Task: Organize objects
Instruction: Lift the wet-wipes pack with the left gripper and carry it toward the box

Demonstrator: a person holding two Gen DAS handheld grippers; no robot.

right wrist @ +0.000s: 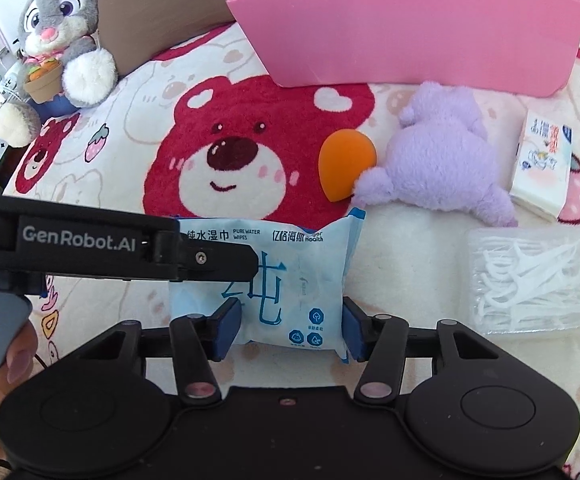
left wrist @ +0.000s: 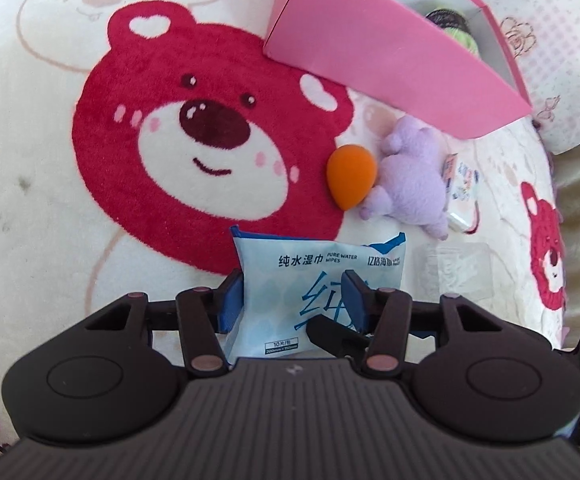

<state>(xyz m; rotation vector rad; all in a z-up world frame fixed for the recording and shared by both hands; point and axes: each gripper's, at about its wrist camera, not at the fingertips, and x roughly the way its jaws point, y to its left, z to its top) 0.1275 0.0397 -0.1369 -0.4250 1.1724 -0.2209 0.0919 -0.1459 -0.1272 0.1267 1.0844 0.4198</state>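
Note:
A light blue pack of wet wipes [left wrist: 314, 264] [right wrist: 290, 276] lies on the bear-print blanket [left wrist: 90, 200]. Both grippers hold it. My left gripper [left wrist: 294, 300] has its blue pads pressed on the pack's near part, one at the left edge and one over its face. In the right wrist view a left gripper finger [right wrist: 210, 260] reaches in from the left over the pack's upper left. My right gripper [right wrist: 290, 324] clamps the pack's lower end, a pad on each side. An orange makeup sponge [left wrist: 350, 174] [right wrist: 344, 160] touches a purple plush toy [left wrist: 410, 184] [right wrist: 442, 152] just beyond.
An open pink box [left wrist: 370, 48] [right wrist: 410, 28] stands behind the plush toy. A small tissue pack [right wrist: 542, 164] and a clear box of floss picks [right wrist: 534, 280] lie to the right. A grey rabbit plush [right wrist: 62, 28] sits far left. A person's hand [right wrist: 10, 360] shows at lower left.

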